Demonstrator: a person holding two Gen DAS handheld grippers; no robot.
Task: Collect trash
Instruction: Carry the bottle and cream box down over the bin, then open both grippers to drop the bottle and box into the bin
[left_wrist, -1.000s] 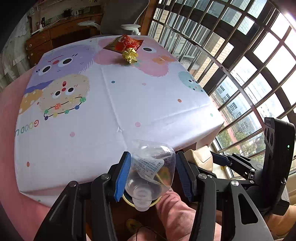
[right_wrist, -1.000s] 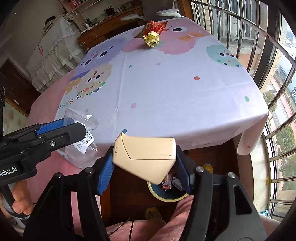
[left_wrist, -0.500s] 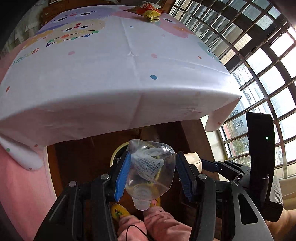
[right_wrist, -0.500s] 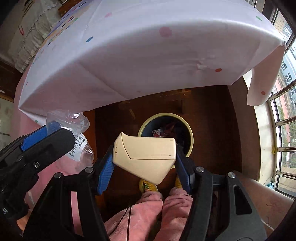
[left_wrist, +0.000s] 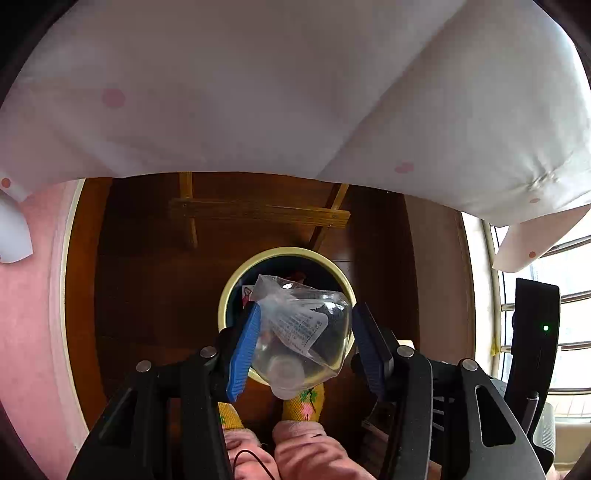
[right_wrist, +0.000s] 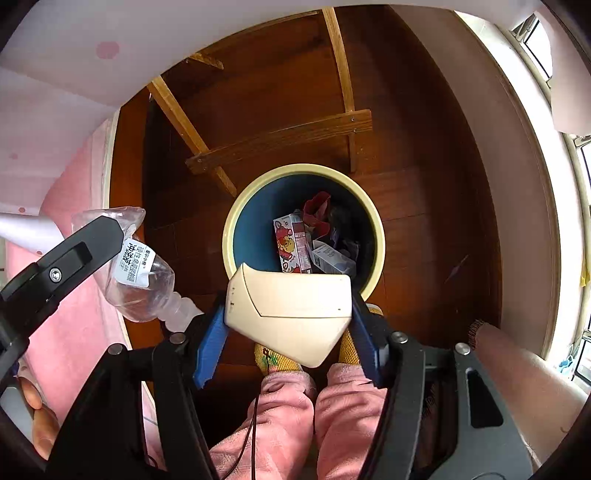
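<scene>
Dark brown wood floor (right_wrist: 424, 122) under the table, w/ light wooden crosspieces (right_wrist: 280, 142) of the frame lying across it; white tablecloth (left_wrist: 295, 92) w/ pink dots hung overhead, pink cloth at the left edge, barred window (left_wrist: 561, 314) on the right. Round bin (right_wrist: 375, 221), cream rim & blue inside, sat on the floor w/ cartons & a red wrapper in it; one carton bore a red cartoon print, text too small to read. Left tool (left_wrist: 303, 343) gripped a clear crumpled plastic bottle (left_wrist: 306, 332) above the bin; its white label had Chinese print, not legible. Right tool (right_wrist: 284, 339) was clamped on a cream plastic case (right_wrist: 291, 310), over the bin's near rim. Pink trouser legs & yellow slippers below.
</scene>
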